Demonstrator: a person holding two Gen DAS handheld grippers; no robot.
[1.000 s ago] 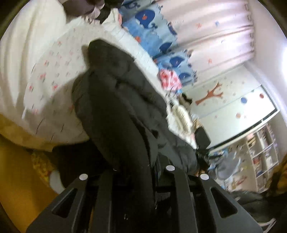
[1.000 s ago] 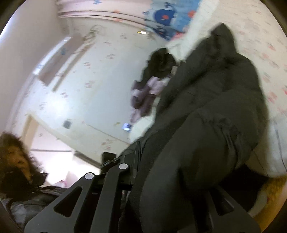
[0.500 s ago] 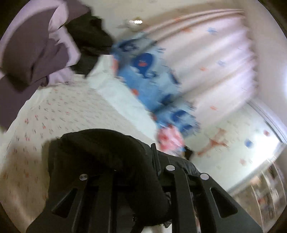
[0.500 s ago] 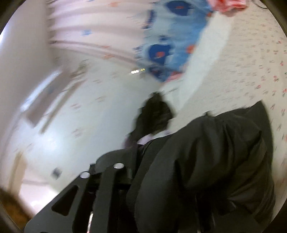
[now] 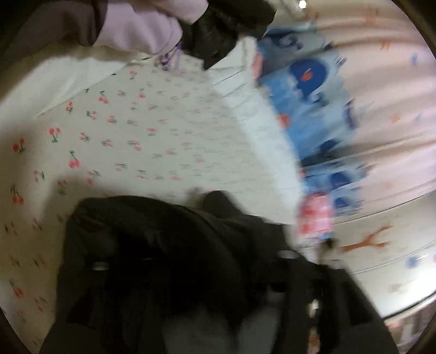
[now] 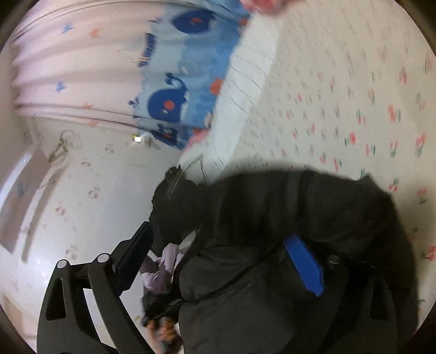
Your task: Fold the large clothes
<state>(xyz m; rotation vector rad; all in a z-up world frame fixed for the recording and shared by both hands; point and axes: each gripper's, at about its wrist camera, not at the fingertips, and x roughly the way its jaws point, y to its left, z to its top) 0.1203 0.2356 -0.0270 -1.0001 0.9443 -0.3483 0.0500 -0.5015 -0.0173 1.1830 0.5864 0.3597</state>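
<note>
Blur smeared much of the left wrist view, but the black jacket [image 5: 169, 258] filled its lower half, heaped over the left gripper [image 5: 190, 299] and resting on the bed [image 5: 136, 136], whose white sheet carried a small cherry print. With the fabric covering the left fingers and the picture so soft, I could not tell whether they were clenched or released. Beyond the jacket, at the top of that view, lay a lilac and purple garment [image 5: 136, 30] with another dark piece of clothing [image 5: 226, 24] just beside it, both well apart from the jacket. A blue whale-print blanket [image 5: 308, 81] hung along the far edge of the bed, with a pale pink curtain [image 5: 387, 95] behind it.

In the right wrist view the same jacket [image 6: 299, 245] was bunched on the cherry-print sheet [image 6: 340, 95]. The right gripper [image 6: 218, 250] stood released: its left finger [image 6: 133, 258] showed bare and clear of the cloth, while the blue pad of the other finger [image 6: 303, 264] lay against the jacket, far from its mate. A bit of lilac cloth [image 6: 163, 264] peeked out between the fingers, under the jacket's edge. The whale-print blanket [image 6: 177, 81] and the curtain [image 6: 68, 54] appeared at the upper left.
</note>
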